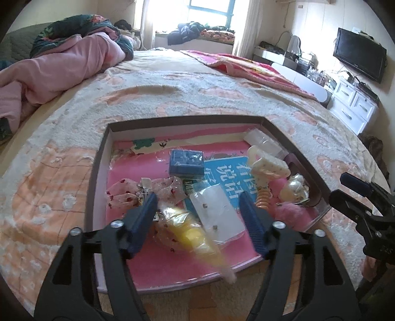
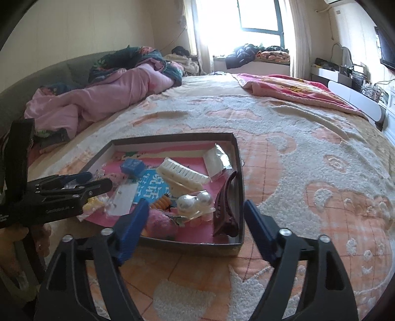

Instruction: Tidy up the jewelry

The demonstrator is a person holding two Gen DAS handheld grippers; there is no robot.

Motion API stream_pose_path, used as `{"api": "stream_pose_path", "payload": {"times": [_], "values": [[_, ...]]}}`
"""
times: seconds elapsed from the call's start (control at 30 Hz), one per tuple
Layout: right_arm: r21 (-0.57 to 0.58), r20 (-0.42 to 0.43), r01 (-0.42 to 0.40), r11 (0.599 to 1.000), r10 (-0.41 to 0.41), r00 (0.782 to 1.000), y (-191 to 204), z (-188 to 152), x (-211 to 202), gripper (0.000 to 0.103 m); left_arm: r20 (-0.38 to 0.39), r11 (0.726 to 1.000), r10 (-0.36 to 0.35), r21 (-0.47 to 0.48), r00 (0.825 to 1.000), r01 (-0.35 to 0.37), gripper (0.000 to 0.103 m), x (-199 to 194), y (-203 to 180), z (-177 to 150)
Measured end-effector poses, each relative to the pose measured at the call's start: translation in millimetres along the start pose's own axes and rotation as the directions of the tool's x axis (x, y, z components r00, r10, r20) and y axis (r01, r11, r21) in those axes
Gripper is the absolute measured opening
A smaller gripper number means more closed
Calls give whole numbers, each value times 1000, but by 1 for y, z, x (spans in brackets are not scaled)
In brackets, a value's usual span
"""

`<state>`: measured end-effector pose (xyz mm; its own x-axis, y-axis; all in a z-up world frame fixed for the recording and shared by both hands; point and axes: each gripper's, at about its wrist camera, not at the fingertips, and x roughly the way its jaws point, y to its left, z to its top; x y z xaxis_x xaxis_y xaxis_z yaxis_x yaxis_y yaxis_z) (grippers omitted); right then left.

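The left gripper point(image 1: 198, 205) hung over the near end of the shallow dark-rimmed cardboard box point(image 1: 98, 158) with its blue fingers well apart; nothing was pressed between the pads. Just below that gap, a blurred yellow item in a clear plastic bag point(image 1: 195, 234) lay tilted across the box's near edge, and whether it rested or was dropping could not be told. Beside it lay a small clear bag with tiny studs point(image 1: 217, 212).

The right gripper point(image 2: 196, 207) stood over the near right corner of the same box point(image 2: 240, 158), its fingers spread wide and empty. Close under it sat a fluffy pink pompom clip point(image 2: 160, 223), a dark maroon plastic hair claw point(image 2: 226, 197) leaning along the right wall, and a pair of large white pearl-like balls point(image 2: 195, 201).

Further in were an orange ribbed spiral hair tie point(image 2: 161, 203), a cream toothed hair claw point(image 2: 182, 172), a pink floral fabric bow point(image 1: 128, 191) at the left, and a small blue box wrapped in film point(image 1: 186, 163), all resting on a pink lining with a blue printed card point(image 1: 228, 177).

The box sat on a cream-and-peach textured bedspread point(image 2: 308, 153). Beyond it, a crumpled pink quilt point(image 2: 98, 98) lay near the headboard, with a bright window point(image 2: 259, 17) behind.
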<state>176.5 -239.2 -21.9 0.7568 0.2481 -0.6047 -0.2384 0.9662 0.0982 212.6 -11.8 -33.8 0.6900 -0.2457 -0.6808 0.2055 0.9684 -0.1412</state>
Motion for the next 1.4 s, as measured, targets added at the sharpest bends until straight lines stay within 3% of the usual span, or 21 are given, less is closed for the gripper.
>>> {"api": "stream_pose_path", "payload": {"times": [0.17,0.5,1.4], "values": [[18,34,-1,1000,0,999,-2,-2,-16,90,38,1000,11,-3,999,-11,74,-17,-3,0],[60,76,-8,998,4,997,-3,-4,-45,95,113,999,38,-8,993,-38,92,-57,-7,-3],[-23,140,24,999,-20,990,26,-46,-94,96,189,998,59,-25,980,-55,92,-116,-19,-58]]}}
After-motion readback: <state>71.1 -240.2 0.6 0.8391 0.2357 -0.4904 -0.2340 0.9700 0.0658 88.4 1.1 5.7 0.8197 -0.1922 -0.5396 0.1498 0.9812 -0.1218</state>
